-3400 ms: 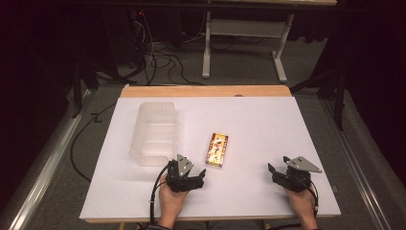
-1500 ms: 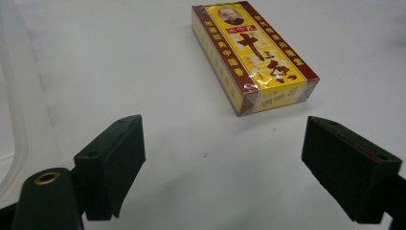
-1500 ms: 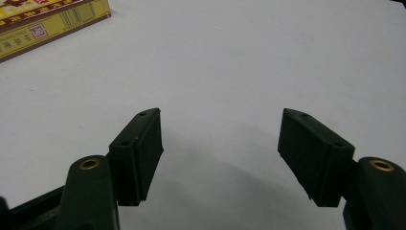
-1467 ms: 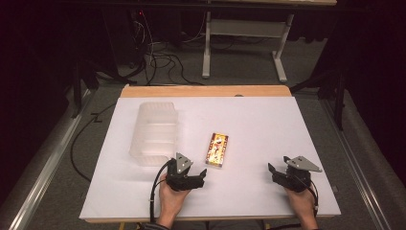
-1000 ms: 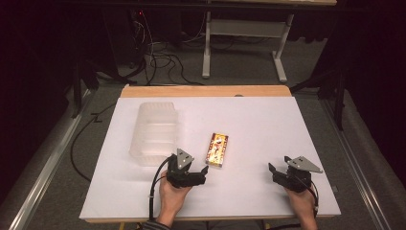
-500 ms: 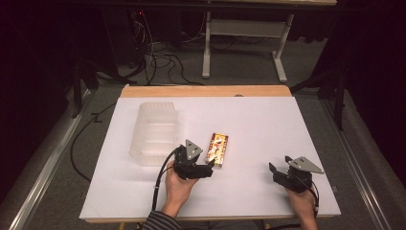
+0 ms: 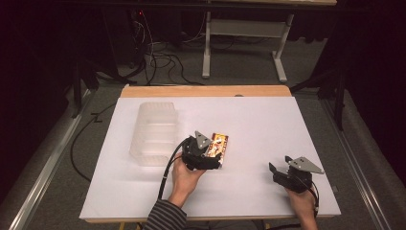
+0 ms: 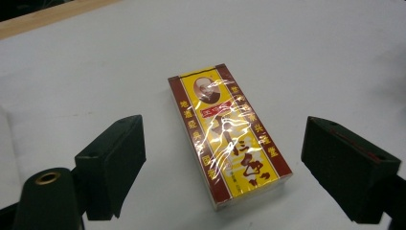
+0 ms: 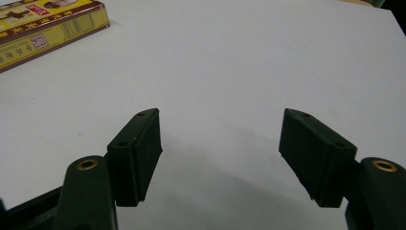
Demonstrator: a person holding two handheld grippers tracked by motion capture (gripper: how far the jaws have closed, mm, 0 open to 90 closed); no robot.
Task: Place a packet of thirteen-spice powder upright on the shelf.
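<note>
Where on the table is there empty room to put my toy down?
The biggest bare patch is the far right of the white table, beyond the yellow box and ahead of the right tongs. The near strip between the two hands is free too. It is crowded at the left middle: the clear plastic container, the box and the left tongs sit close together.

The box (image 7: 218,145) lies flat on the table (image 7: 268,124), near the middle, w/ a plastic container (image 7: 154,132) just beside it on the left. The left gripper (image 7: 203,155) is over the box's near end; in the left gripper view the box (image 8: 230,135) lies between the jaws, not touching. The right gripper (image 7: 287,175) is well apart, at the near right of the table.
</note>
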